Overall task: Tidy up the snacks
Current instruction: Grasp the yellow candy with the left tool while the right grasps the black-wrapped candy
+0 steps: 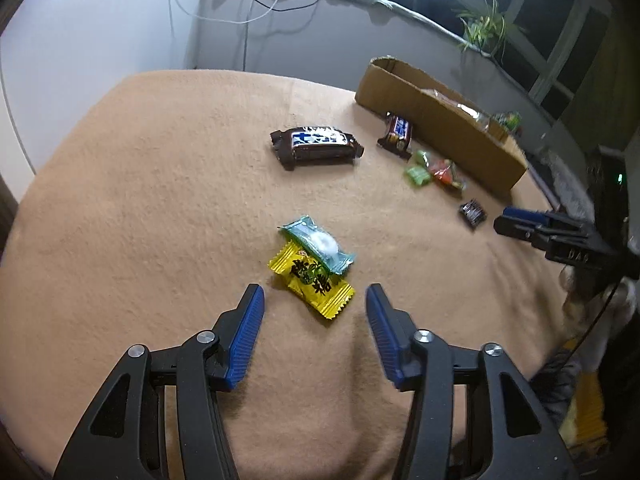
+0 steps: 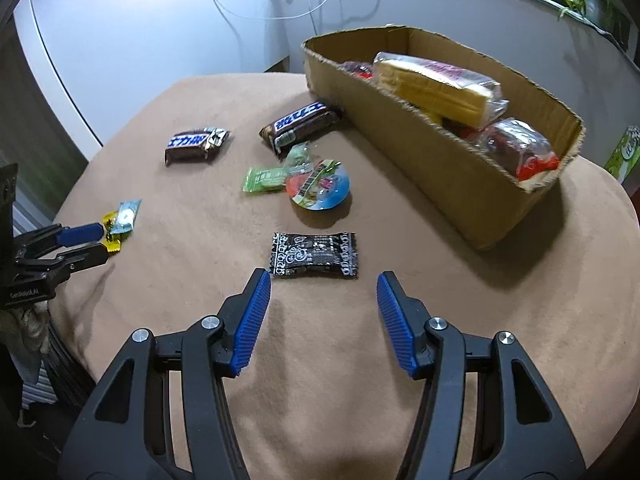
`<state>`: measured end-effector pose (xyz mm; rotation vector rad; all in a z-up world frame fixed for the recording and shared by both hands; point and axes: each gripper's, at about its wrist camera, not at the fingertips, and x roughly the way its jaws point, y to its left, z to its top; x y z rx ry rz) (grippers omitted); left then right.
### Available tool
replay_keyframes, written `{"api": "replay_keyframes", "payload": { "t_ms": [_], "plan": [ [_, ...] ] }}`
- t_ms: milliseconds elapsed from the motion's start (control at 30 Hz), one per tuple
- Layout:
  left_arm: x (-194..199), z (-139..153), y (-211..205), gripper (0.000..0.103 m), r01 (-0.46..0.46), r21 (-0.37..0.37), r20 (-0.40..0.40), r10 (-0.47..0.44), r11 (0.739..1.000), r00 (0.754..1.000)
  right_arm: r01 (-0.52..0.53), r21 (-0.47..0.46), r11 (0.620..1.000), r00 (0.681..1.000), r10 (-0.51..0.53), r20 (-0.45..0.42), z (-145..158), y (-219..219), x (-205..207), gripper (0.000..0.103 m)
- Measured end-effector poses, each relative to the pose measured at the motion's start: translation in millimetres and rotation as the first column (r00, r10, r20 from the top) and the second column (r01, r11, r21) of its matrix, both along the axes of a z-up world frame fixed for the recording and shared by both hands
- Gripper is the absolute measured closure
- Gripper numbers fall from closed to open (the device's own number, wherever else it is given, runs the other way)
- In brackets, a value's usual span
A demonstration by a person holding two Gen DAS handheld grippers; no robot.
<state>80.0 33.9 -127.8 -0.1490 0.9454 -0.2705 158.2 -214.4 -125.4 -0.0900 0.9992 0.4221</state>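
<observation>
Partly done — the cardboard box at far right already holds several packets, yet bars and candies are loose on the cloth. Left gripper gapes over the yellow candy; right gripper (empty too) hovers near the black packet.

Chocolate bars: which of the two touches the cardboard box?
The bar nearest the cardboard box, its far end against the wall. The other chocolate bar lies apart on the cloth.
</observation>
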Motion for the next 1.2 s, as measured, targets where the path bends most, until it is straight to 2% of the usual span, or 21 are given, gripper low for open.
{"api": "replay_keyframes", "payload": {
  "t_ms": [233,533,667,833,1067,1200],
  "plan": [
    [3.0,-6.1,-13.0,0.043,0.019,0.106,0.044,-0.024,0.994,0.999,0.007,-0.062,0.998,1.0,-0.005,0.024,-11.7,14.0,11.8,0.045],
    [3.7,-9.1,-14.3,0.044,0.037,0.143,0.077,-0.048,0.989,0.996,0.001,-0.093,0.996,0.999,0.004,0.051,-13.6,21.8,14.2,0.045],
    [5.4,-8.7,-11.9,0.061,0.025,0.139,0.083,-0.037,0.99,0.996,0.002,-0.097,0.995,0.998,0.004,0.058,-12.9,21.9,11.1,0.057],
    [3.4,-7.8,-9.8,0.069,0.022,0.141,0.089,-0.035,0.99,0.995,-0.005,-0.099,0.995,0.998,0.011,0.061,-11.8,22.8,8.1,0.072],
    [4.2,-6.2,2.9,0.072,-0.002,0.066,0.076,-0.003,0.998,0.997,0.006,-0.082,0.997,0.998,-0.001,0.056,-11.3,19.3,7.7,0.088],
    [2.3,-4.4,8.5,0.072,-0.017,0.043,0.078,0.014,0.999,0.997,0.019,-0.057,0.998,0.998,-0.016,0.055,-11.1,15.5,7.3,0.09]
  ]
}}
